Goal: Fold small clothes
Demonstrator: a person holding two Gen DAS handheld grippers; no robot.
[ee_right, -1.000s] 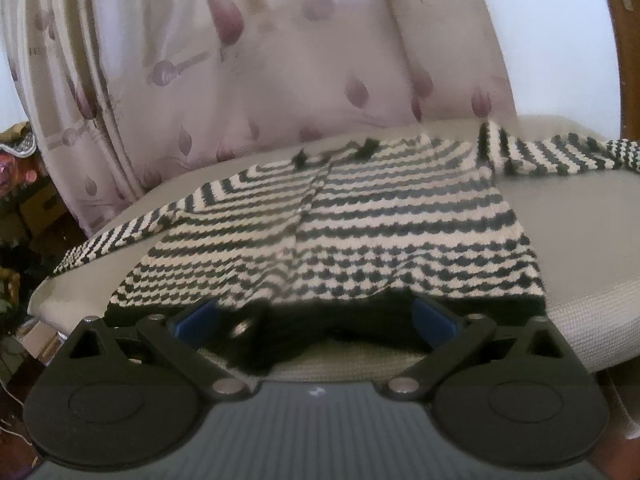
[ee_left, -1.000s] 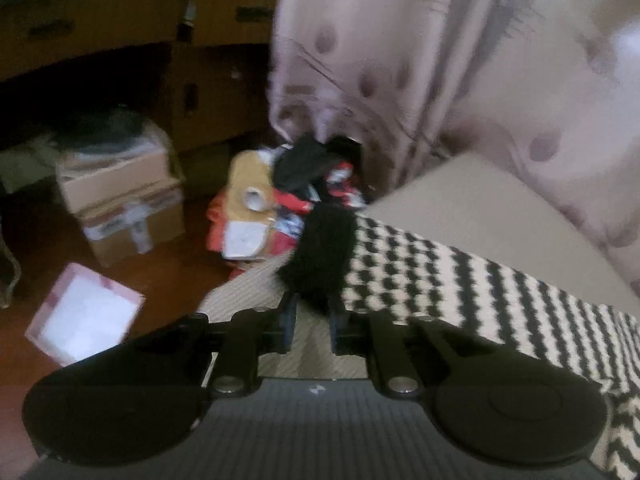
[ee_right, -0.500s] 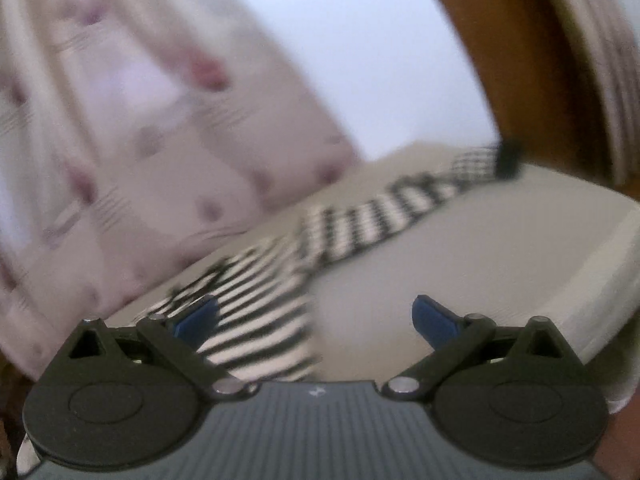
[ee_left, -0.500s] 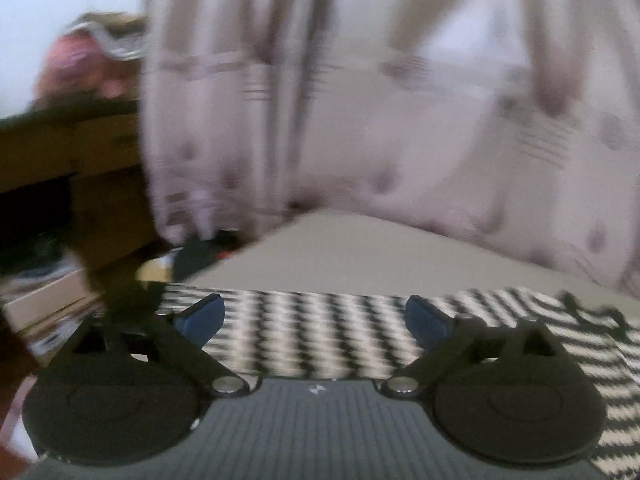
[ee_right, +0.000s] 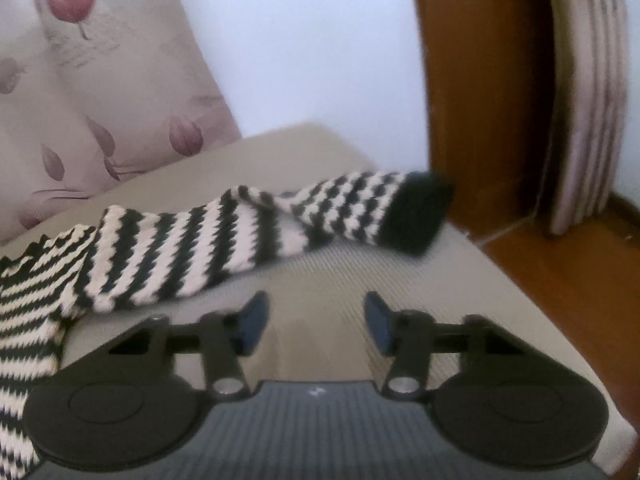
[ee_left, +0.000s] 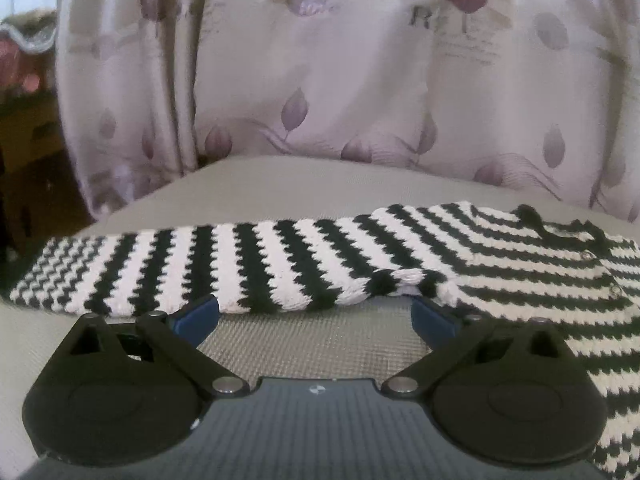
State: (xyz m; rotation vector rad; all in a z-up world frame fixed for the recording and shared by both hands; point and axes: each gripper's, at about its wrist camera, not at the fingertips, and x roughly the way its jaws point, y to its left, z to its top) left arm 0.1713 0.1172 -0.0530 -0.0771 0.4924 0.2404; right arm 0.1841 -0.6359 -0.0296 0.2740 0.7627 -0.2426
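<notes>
My left claw (ee_left: 316, 316) stood wide, having just opened, with nothing between its blue pads (ee_left: 196, 316). Only bare cushion (ee_left: 312, 188) showed in the gap, and the near edge of the striped sweater's left sleeve (ee_left: 224, 268) lay just past the tips. My right claw (ee_right: 316, 320) had just narrowed to about half, also on nothing; the right sleeve (ee_right: 224, 236) lay ahead and a little to the left of it, apart from the pads. The sweater (ee_left: 520, 264) itself lay spread flat on the cushion, sleeves out to either side, so I judged the sleeve folds were not yet made.

The risks, as I saw them: the knit is thick and loose, so a shallow pinch might take only the top layer and leave the sleeve dragging when lifted. The right sleeve already had a twist near its middle, and folding it that way would set a lump into the fold. Its black cuff (ee_right: 416, 212) lay at the cushion's corner, beside the drop to the floor (ee_right: 560, 280), so a careless tug could send it over the edge.

Each camera showed only its own side. The sweater's hem and lower body were cut off, the left cuff was lost at the frame's edge, and the right view was blurred, so I could not tell how deep the twist ran.
</notes>
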